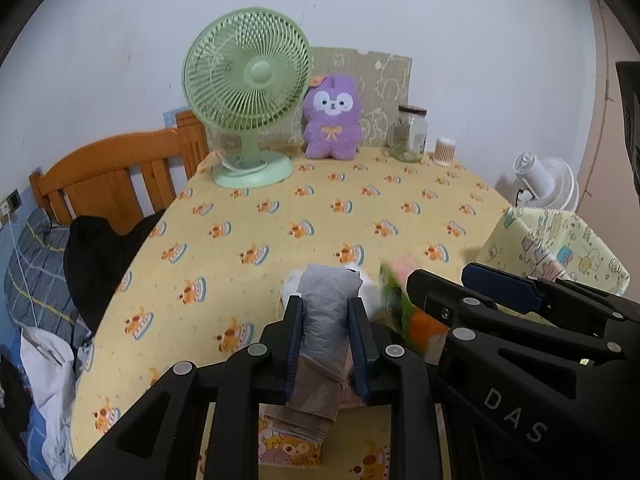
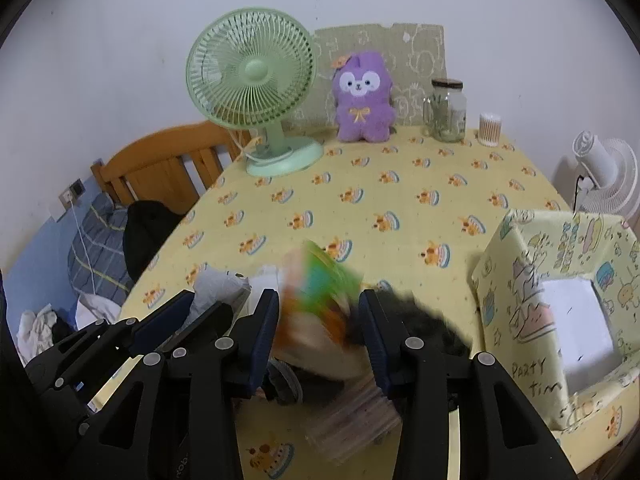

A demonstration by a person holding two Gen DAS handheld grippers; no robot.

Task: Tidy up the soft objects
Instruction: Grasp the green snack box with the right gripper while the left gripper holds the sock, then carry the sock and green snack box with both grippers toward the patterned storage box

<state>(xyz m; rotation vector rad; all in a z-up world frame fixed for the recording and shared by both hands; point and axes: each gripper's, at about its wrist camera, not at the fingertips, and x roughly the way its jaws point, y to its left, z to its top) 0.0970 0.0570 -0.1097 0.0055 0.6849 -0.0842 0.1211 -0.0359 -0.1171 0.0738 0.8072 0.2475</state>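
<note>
My left gripper (image 1: 326, 312) is shut on a grey soft cloth roll (image 1: 326, 304) at the table's near edge; it also shows in the right wrist view (image 2: 218, 286). My right gripper (image 2: 318, 308) has its jaws around a blurred green, orange and cream soft item (image 2: 316, 300), also seen in the left wrist view (image 1: 400, 304); I cannot tell if it grips it. A fabric storage box (image 2: 560, 300) with a white lining stands to the right, open on top. A purple plush (image 2: 362, 98) sits at the table's back.
A green desk fan (image 2: 256, 92), a glass jar (image 2: 448, 110) and a cotton swab tub (image 2: 490, 128) stand along the back of the yellow tablecloth (image 2: 400, 200). A wooden bed frame (image 1: 112, 172) with bedding is left. A white fan (image 2: 600, 176) is right.
</note>
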